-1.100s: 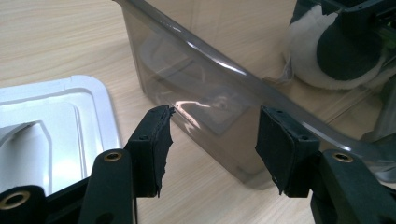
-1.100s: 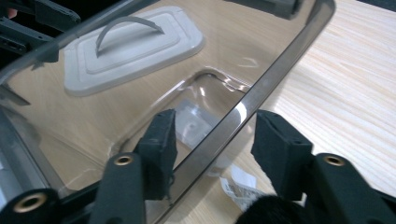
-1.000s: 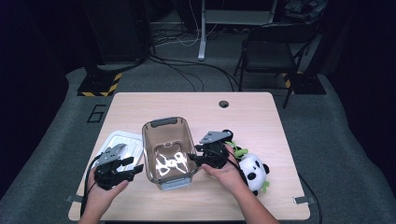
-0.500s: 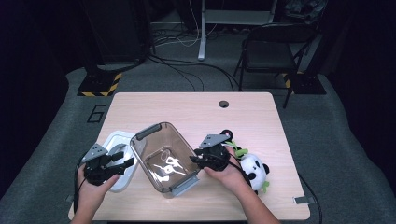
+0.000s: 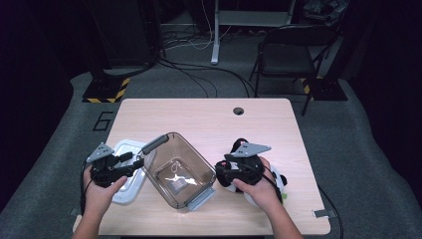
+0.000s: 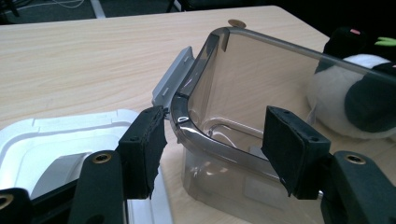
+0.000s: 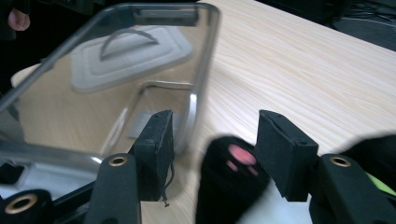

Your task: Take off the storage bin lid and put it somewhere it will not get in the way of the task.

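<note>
Letting go of clear container (image 5: 180, 172): left gripper (image 5: 130, 165) and right gripper (image 5: 219, 173) both released (jaws just widened); next, panda toy (image 5: 268, 186) at three o'clock.

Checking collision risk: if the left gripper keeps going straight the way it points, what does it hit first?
Probably the clear container: its rim corner already sits between the left gripper's open jaws, untouched by the pads. Beyond it lies the panda plush.

A lab-like recording room: bare wooden table (image 5: 199, 119), floor cables (image 5: 199, 82), hazard-taped stand base (image 5: 104, 91), folding chair (image 5: 286, 57).
</note>
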The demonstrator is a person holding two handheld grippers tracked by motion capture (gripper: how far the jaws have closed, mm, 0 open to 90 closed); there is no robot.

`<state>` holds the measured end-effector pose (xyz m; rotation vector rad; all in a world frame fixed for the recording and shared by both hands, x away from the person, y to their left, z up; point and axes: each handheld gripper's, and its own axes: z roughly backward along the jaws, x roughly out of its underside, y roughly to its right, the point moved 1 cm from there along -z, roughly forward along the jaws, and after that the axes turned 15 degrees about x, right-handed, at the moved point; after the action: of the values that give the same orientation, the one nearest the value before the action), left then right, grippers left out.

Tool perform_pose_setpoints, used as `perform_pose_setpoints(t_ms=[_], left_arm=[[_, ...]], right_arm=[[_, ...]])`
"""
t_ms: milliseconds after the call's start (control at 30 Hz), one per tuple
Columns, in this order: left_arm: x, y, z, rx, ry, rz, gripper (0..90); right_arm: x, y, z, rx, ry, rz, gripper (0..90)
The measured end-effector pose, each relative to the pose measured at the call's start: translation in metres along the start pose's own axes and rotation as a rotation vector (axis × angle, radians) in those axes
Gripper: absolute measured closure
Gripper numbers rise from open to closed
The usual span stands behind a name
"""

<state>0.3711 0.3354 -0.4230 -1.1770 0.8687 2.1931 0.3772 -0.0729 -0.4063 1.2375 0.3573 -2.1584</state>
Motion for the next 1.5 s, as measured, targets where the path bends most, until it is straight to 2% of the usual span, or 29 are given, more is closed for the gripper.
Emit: perform_pose_setpoints(t_ms=[233, 467, 600, 667, 933, 1167, 1233, 1333, 1500], left_arm=[[0.001, -0.004, -0.022, 0.017, -0.076, -0.024, 30.9], [0.002, -0.006, -0.033, 0.001, -0.072, -0.018, 28.4], [0.002, -0.009, -0.034, 0.014, -0.073, -0.006, 29.7], [0.002, -0.01, -0.034, 0.021, -0.065, 0.009, 29.9], [0.002, -0.013, -0.033, 0.015, -0.054, 0.014, 30.2], [0.002, -0.013, -0.033, 0.019, -0.054, 0.017, 30.4], [0.003, -0.013, -0.033, 0.02, -0.054, 0.018, 30.4], [0.003, -0.013, -0.033, 0.025, -0.057, 0.016, 30.7], [0.003, -0.012, -0.034, 0.028, -0.058, 0.019, 30.7]], right_arm=[[0.02, 0.026, 0.024, 0.086, -0.027, -0.04, 43.7], [0.043, 0.048, 0.045, 0.16, -0.037, -0.086, 41.1], [0.056, 0.057, 0.051, 0.178, -0.043, -0.1, 40.1], [0.061, 0.061, 0.051, 0.181, -0.047, -0.104, 39.3], [0.072, 0.068, 0.044, 0.178, -0.061, -0.089, 33.3], [0.074, 0.072, 0.042, 0.11, -0.083, -0.046, 19.5], [0.075, 0.072, 0.04, 0.109, -0.098, -0.017, 15.3], [0.076, 0.073, 0.038, 0.12, -0.107, 0.001, 13.5], [0.082, 0.076, 0.035, 0.13, -0.113, -0.011, 5.6]])
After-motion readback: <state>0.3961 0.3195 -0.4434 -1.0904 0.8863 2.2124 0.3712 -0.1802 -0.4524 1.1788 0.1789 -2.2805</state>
